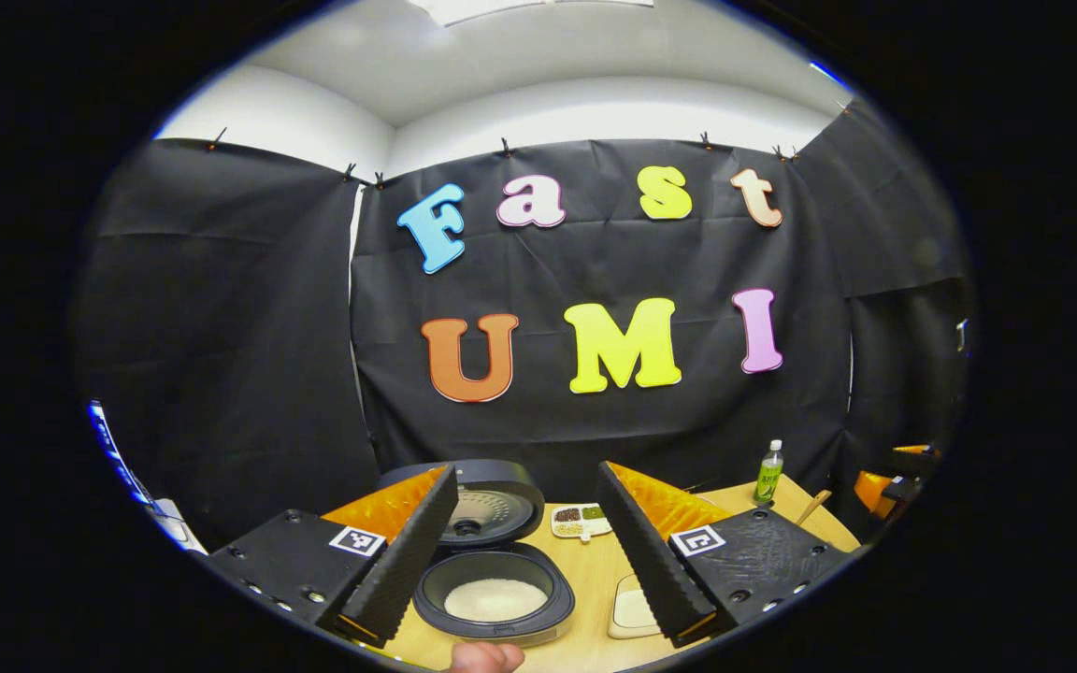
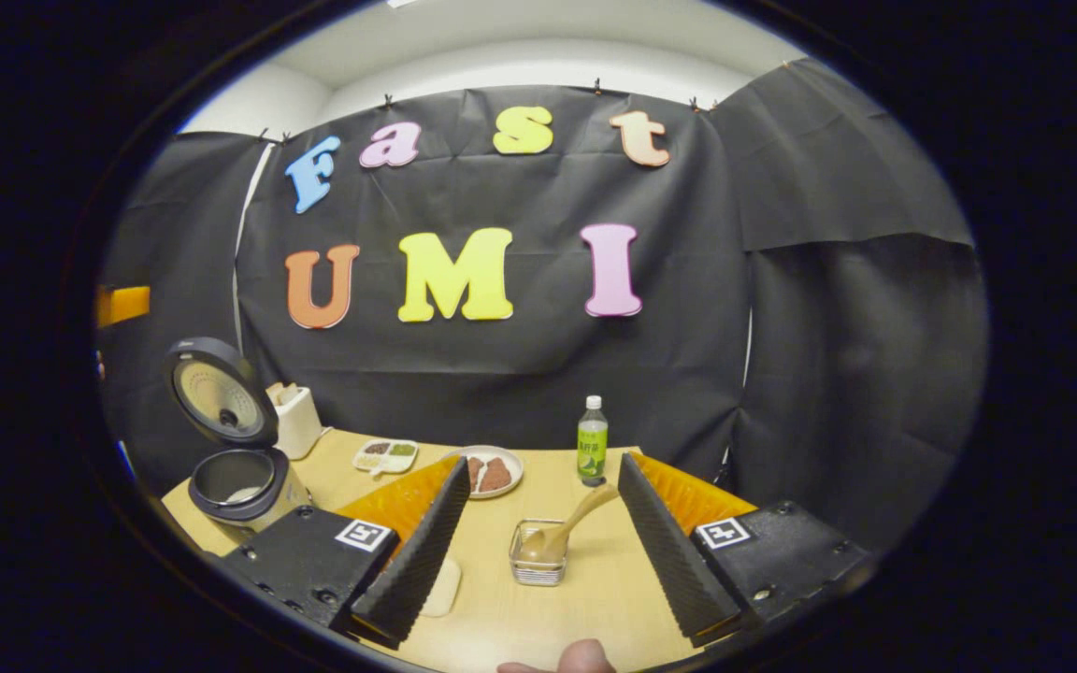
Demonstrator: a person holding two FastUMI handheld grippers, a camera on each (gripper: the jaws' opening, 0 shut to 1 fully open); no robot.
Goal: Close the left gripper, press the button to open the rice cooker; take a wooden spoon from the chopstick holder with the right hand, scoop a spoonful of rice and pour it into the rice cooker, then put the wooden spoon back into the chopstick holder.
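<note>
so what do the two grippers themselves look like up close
Both look alike. The left gripper and right gripper each have two wedge-shaped fingers with ridged, sawtooth inner faces and ribbed outer backs. Each finger sits on a flat black block with screw holes and a square black-and-white marker tag. No cables or sleeves visible.

1. My right gripper [image 2: 538,551] hangs above the table [image 2: 585,598], jaws wide apart and empty.
2. Between my fingers sits a wire holder [image 2: 537,559] with a wooden spoon [image 2: 565,531] leaning right.
3. Beyond stand a green bottle [image 2: 592,441] and a plate [image 2: 492,472].
4. Far left, the rice cooker [image 2: 241,479] stands with its lid [image 2: 219,393] up.
</note>
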